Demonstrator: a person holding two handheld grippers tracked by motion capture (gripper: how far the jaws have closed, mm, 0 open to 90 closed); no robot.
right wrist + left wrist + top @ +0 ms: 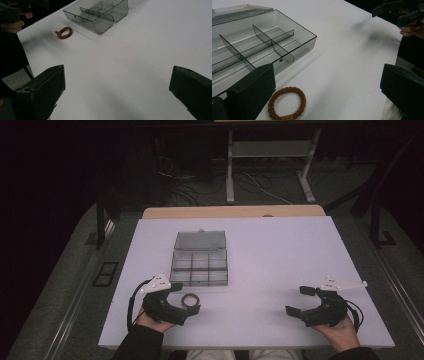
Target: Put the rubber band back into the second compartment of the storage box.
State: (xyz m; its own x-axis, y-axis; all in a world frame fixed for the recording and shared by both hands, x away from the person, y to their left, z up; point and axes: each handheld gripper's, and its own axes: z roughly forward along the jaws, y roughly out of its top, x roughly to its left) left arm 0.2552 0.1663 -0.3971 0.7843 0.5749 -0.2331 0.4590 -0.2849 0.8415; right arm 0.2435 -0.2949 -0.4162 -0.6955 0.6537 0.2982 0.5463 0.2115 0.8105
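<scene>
A: On the left, the left tool [186, 305] sits low at the near edge of the counter [280, 250], jaws spread wide apart and gripping nothing.

B: And the brown beaded bracelet [287, 103] lies flat just beside it, by that tool's left jaw in its own view, close in front of the clear compartment box [199, 266].

A: Box lid's open, 6 compartments as far as I can count, all looking bare. The bracelet rests apart from the box wall, not touching it.

B: Looks light to me, probably stretchy and limp, so it should sag once lifted. I'd pinch 1 side of the ring across the beads, not span the whole loop.

A: Beads could roll under the jaws, so a square bite matters.

B: Over on the right, the right tool [301, 301] rests well apart from everything, jaws open too, holding nothing.
</scene>
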